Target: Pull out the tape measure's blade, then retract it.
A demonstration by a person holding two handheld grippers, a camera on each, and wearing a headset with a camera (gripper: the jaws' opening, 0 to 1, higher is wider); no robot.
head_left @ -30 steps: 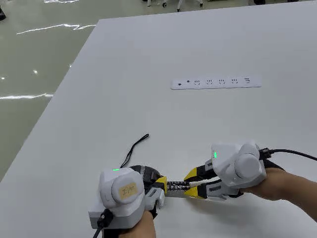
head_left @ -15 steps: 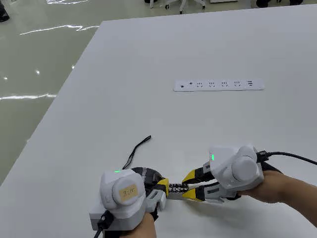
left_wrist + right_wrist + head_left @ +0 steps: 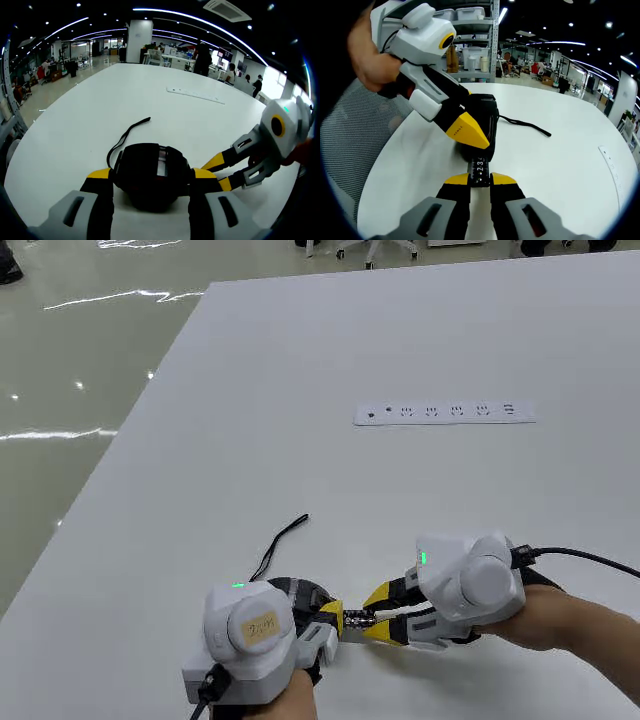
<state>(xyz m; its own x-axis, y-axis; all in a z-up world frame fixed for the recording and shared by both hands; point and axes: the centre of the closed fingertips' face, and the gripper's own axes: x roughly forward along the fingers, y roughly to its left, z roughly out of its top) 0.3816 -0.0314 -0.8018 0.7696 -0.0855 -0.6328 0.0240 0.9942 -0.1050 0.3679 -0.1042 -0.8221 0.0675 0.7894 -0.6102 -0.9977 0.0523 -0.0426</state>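
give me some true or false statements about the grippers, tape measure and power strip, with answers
1. The left gripper is shut on the tape measure. True.
2. The right gripper grips the blade. True.
3. The power strip lies between the grippers. False: it lies farther up the table, apart from both.
4. The strap is wrapped round the right gripper. False: it lies loose on the table.
5. The blade is pulled far out. False: only a short stretch shows.
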